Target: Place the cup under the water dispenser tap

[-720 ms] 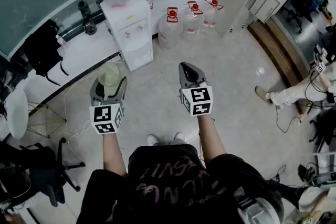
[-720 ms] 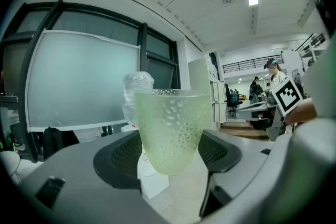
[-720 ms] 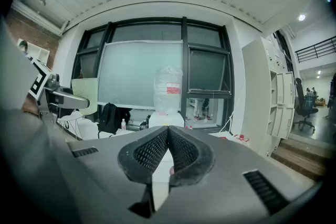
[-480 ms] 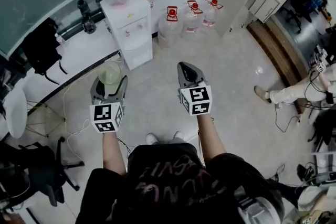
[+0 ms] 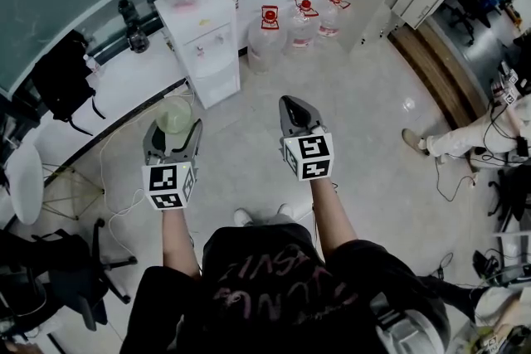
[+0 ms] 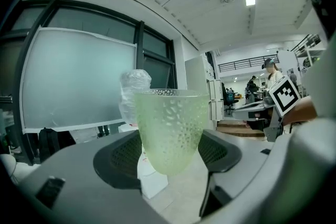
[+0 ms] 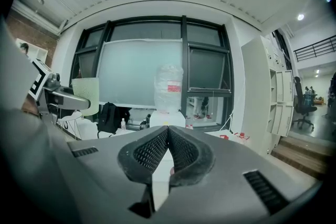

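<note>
Your left tongs (image 5: pixel 173 131) grip the pale green cup (image 5: pixel 174 115), upright, in the air above the floor (image 5: pixel 249 162), near the water dispenser (image 5: pixel 206 54) but apart from it. Your right tongs (image 5: pixel 297 106) are closed, empty.

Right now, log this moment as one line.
left gripper: jaws shut on cup | right gripper: jaws shut, empty | water dispenser: ahead, cup not yet under it

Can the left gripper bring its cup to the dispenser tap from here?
Probably yes: only bare floor seems to lie between the left gripper, holding the cup, and the water dispenser ahead; some way remains.
</note>
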Action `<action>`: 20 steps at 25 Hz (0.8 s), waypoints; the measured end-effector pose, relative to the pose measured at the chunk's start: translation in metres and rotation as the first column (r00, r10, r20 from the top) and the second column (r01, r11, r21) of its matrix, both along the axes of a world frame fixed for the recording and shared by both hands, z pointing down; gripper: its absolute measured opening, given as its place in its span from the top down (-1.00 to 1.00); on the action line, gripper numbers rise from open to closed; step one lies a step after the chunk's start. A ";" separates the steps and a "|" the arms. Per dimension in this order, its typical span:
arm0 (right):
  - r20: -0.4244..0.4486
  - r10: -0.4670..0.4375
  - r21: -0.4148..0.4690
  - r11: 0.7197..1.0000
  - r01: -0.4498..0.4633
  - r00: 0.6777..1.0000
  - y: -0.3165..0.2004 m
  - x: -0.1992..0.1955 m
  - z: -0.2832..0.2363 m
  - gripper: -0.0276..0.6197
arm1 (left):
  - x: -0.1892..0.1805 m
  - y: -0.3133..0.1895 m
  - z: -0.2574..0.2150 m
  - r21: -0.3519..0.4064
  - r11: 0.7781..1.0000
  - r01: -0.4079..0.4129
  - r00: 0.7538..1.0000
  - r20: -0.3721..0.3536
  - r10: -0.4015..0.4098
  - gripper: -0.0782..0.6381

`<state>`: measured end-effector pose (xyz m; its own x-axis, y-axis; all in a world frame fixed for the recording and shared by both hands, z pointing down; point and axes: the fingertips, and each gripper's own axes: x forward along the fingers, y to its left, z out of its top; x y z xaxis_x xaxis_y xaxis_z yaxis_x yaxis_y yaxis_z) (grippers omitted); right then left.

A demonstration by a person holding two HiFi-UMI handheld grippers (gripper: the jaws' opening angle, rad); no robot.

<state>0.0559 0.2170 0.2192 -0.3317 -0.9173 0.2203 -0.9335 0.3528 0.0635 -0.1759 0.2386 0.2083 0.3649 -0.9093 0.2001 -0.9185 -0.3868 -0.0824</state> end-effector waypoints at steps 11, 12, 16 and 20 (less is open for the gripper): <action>-0.017 0.057 -0.004 0.998 -0.057 0.998 -0.002 -0.004 0.010 0.87 | -0.010 -0.008 0.007 0.004 1.000 -0.031 1.000 -0.003 0.031 -0.18; -0.021 0.053 -0.003 0.999 -0.053 0.998 -0.004 -0.005 0.009 0.87 | -0.011 -0.011 0.006 0.003 0.999 -0.033 0.999 -0.005 0.033 -0.18; -0.021 0.049 -0.009 0.999 -0.049 0.999 -0.016 -0.007 0.009 0.87 | -0.008 -0.024 0.007 0.000 0.999 -0.046 0.999 -0.006 0.046 -0.18; -0.011 0.051 -0.037 0.998 -0.052 0.999 -0.033 -0.006 0.019 0.87 | 0.001 -0.039 0.014 -0.008 0.998 -0.068 0.998 0.005 0.068 -0.18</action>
